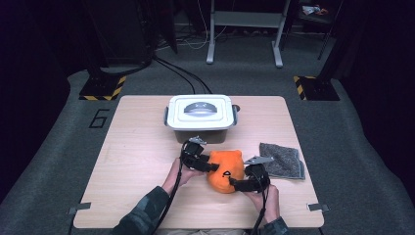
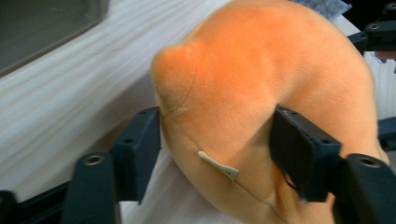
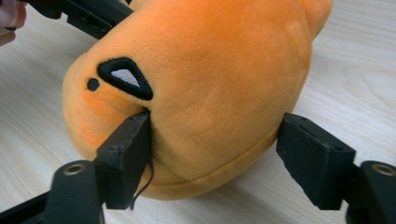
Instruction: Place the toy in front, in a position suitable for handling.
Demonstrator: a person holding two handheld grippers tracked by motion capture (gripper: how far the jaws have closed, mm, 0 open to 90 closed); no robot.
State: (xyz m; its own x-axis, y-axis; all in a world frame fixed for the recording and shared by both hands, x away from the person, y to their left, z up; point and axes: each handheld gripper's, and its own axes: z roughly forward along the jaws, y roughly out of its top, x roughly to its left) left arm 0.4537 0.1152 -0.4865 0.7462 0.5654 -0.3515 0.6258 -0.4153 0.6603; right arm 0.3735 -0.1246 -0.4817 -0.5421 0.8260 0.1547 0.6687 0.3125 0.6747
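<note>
An orange plush toy (image 1: 226,169) with a black triangular patch lies on the wooden table (image 1: 137,147) near its front edge. My left gripper (image 1: 213,166) comes at it from the left. In the left gripper view both pads (image 2: 140,144) press into the plush toy (image 2: 261,70) at a seam with a small beige tag, so my left gripper (image 2: 215,140) is shut on it. My right gripper (image 1: 236,185) reaches in from the front right. Its jaws straddle the plush toy (image 3: 210,70). One pad (image 3: 128,149) touches the fabric and the other stands just clear of it, so my right gripper (image 3: 215,154) is open.
A white lidded container (image 1: 199,115) with a grey handle stands behind the toy at the table's far middle. A grey cloth (image 1: 281,160) lies to the right of the toy. Dark cables and a frame stand on the floor beyond the table.
</note>
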